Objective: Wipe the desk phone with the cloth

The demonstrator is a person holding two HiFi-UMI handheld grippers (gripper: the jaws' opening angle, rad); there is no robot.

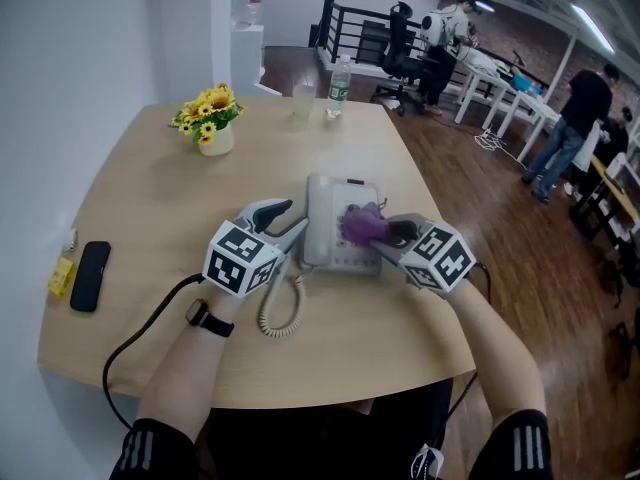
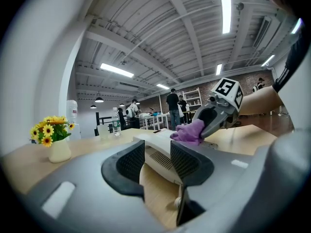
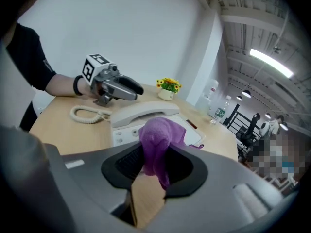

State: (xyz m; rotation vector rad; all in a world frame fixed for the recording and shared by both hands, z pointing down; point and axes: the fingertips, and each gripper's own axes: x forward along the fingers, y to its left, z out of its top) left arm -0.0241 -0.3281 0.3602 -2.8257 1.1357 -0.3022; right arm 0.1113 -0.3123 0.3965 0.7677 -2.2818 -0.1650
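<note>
The right gripper (image 1: 392, 236) is holding a purple cloth (image 1: 360, 226) pinched tight between its jaws, with the bunched end of the cloth sticking out past the tips. That bunch is pressing down on the top face of the desk phone (image 1: 326, 240), towards its right side. The phone is sitting near the middle of the pale wooden worktop (image 1: 150, 198), its handset lying in the cradle along the left side. A coiled cord (image 1: 281, 318) is looping down from it towards the front edge.

The left gripper (image 1: 288, 220) is resting just beside the phone's left edge. Its jaws are standing apart and gripping nothing; the phone's corner is showing in the gap ahead of them, and I cannot tell whether they are touching it. A black cable (image 1: 138, 340) is trailing from that gripper across the worktop.

At the far end, a small pot of yellow flowers (image 1: 210, 120), a clear cup (image 1: 303, 103) and a water bottle (image 1: 338, 86) are standing well apart from the phone. A black device (image 1: 90, 275) is lying by the left edge.
</note>
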